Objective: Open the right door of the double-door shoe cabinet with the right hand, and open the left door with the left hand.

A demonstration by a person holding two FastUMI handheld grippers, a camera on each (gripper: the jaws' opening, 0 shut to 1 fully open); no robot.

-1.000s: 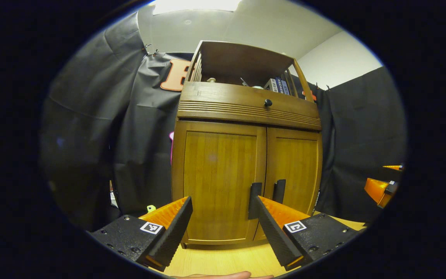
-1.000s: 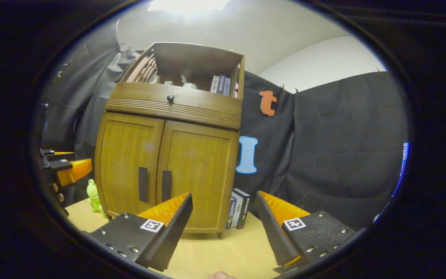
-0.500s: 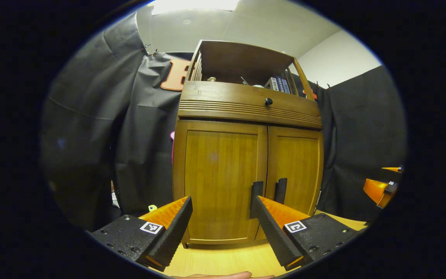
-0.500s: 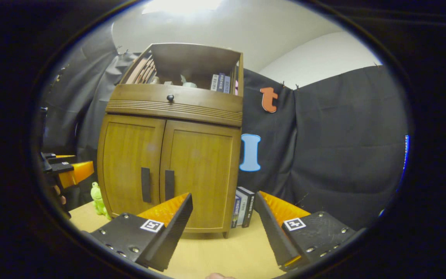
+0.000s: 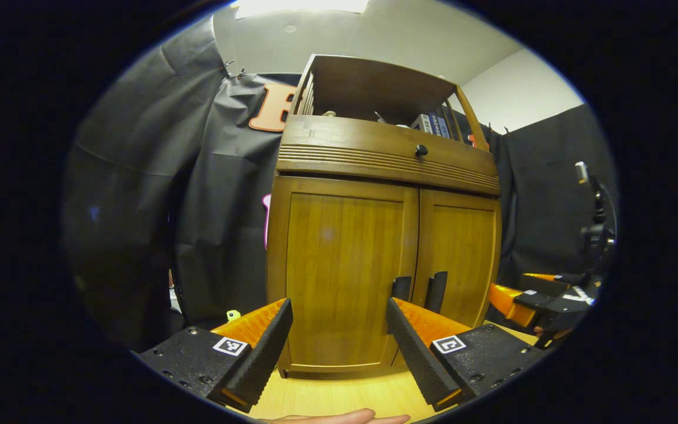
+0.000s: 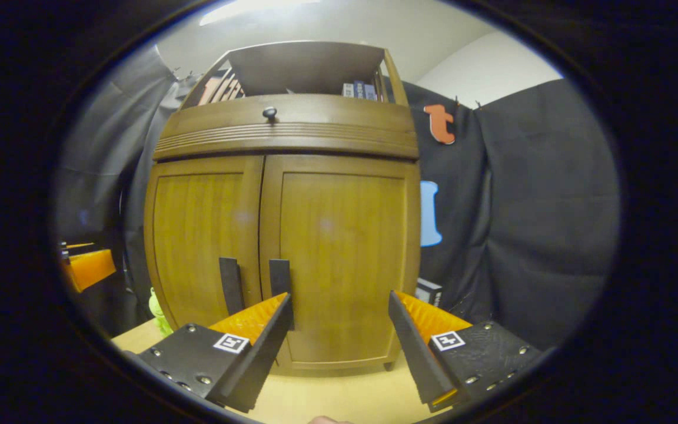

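Observation:
The wooden shoe cabinet (image 5: 374,162) stands on a light wooden table, both doors shut. In the left gripper view my left gripper (image 5: 338,306) is open, a short way in front of the left door (image 5: 339,265); that door's dark handle (image 5: 401,288) sits just above its right finger. My right gripper (image 5: 527,297) shows at the right edge, near the right door (image 5: 459,253). In the right gripper view my right gripper (image 6: 339,297) is open, close to the right door (image 6: 342,241); the right handle (image 6: 280,280) is at its left fingertip, the left handle (image 6: 230,285) beside it.
A drawer with a dark knob (image 6: 269,112) runs above the doors, under an open shelf with books (image 5: 430,122). A green toy frog (image 6: 159,309) stands left of the cabinet and books (image 6: 430,291) right of it. The table (image 6: 327,400) runs under both grippers.
My right gripper has moved in towards the cabinet and now faces the right door from close by. My left gripper has shifted only slightly. Both doors stay shut.

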